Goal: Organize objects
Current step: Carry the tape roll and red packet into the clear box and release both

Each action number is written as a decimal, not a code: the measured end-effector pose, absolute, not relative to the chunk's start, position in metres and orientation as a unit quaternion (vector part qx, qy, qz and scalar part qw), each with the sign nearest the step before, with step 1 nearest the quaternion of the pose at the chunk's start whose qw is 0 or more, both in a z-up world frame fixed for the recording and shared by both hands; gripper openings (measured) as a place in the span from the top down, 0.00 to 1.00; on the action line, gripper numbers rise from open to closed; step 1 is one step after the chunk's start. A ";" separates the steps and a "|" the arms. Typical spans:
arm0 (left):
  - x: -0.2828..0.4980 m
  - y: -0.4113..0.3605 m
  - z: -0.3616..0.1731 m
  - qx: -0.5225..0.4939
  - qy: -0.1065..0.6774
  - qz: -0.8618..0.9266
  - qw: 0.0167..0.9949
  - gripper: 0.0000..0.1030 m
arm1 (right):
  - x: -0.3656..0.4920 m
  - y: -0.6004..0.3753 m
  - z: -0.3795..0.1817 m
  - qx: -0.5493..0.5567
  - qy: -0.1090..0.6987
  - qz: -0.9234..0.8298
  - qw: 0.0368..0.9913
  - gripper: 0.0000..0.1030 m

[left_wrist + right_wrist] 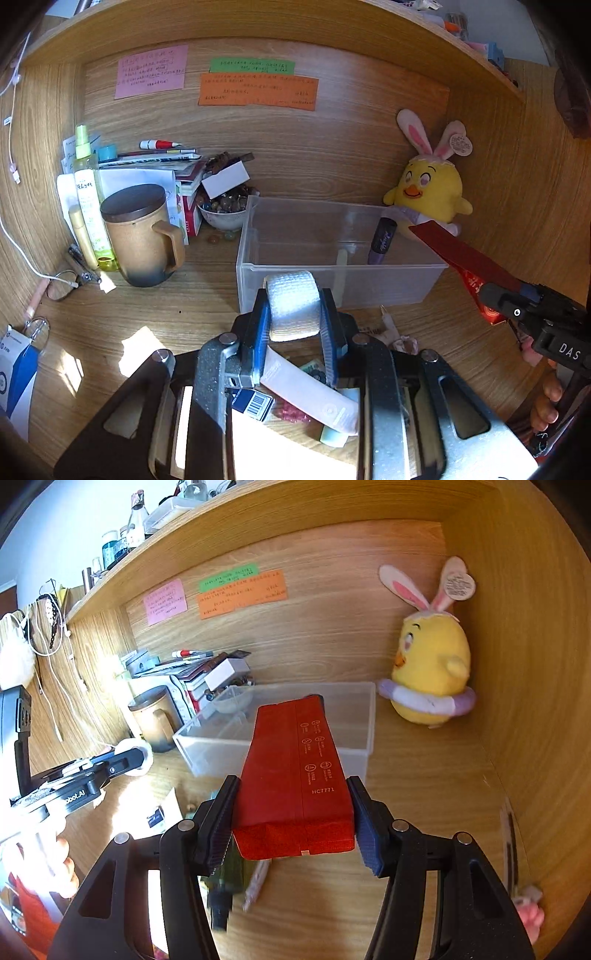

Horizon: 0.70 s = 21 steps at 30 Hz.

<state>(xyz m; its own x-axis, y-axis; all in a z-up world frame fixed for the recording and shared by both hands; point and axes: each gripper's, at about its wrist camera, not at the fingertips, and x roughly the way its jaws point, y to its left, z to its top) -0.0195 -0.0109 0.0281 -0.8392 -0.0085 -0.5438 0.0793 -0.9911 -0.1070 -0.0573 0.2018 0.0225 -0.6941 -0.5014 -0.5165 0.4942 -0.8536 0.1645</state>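
Observation:
My left gripper (pixel 294 314) is shut on a white bandage roll (pixel 293 304), held just in front of the clear plastic bin (pixel 258 275). The bin holds a purple tube (pixel 382 240) and a pale stick (pixel 341 266). My right gripper (pixel 293 819) is shut on a red box (pixel 295 775) marked HC7771, its far end over the bin's (pixel 207 746) near rim. In the left wrist view the red box (pixel 461 254) reaches over the bin's right corner. The left gripper (pixel 129 760) shows at the left of the right wrist view.
A brown lidded mug (pixel 140 236), a yellow spray bottle (pixel 90 195), a stack of books (pixel 159 166) and a bowl of beads (pixel 223 210) stand left of the bin. A yellow plush chick (pixel 430 184) sits in the back right corner. Small loose items (pixel 314 391) lie under my left gripper.

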 end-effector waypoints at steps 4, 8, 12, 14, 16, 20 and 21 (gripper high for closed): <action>-0.033 -0.008 0.032 0.276 0.055 -0.959 0.023 0.76 | -0.072 0.188 0.023 0.282 -0.005 -0.919 0.275 0.48; -0.046 -0.006 0.035 0.270 0.052 -0.961 0.019 0.76 | -0.090 0.176 0.020 0.293 0.002 -0.916 0.275 0.48; -0.064 -0.004 0.035 0.270 0.046 -0.961 0.023 0.76 | -0.109 0.163 0.019 0.303 0.006 -0.910 0.283 0.48; -0.074 -0.005 0.034 0.276 0.044 -0.960 0.025 0.76 | -0.119 0.156 0.020 0.306 0.008 -0.907 0.290 0.48; -0.085 -0.007 0.032 0.284 0.046 -0.957 0.025 0.76 | -0.127 0.150 0.020 0.309 0.012 -0.904 0.295 0.48; -0.104 -0.014 0.033 0.295 0.048 -0.954 0.035 0.76 | -0.141 0.136 0.021 0.313 0.031 -0.900 0.303 0.48; -0.109 -0.016 0.034 0.296 0.047 -0.953 0.040 0.76 | -0.144 0.133 0.022 0.313 0.035 -0.899 0.304 0.48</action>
<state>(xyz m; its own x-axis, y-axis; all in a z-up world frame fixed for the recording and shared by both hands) -0.1086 -0.0160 0.0337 -0.8221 -0.0480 -0.5674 0.1036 -0.9924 -0.0662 -0.1436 0.1332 0.0215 -0.6196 -0.5242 -0.5842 0.5679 -0.8132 0.1273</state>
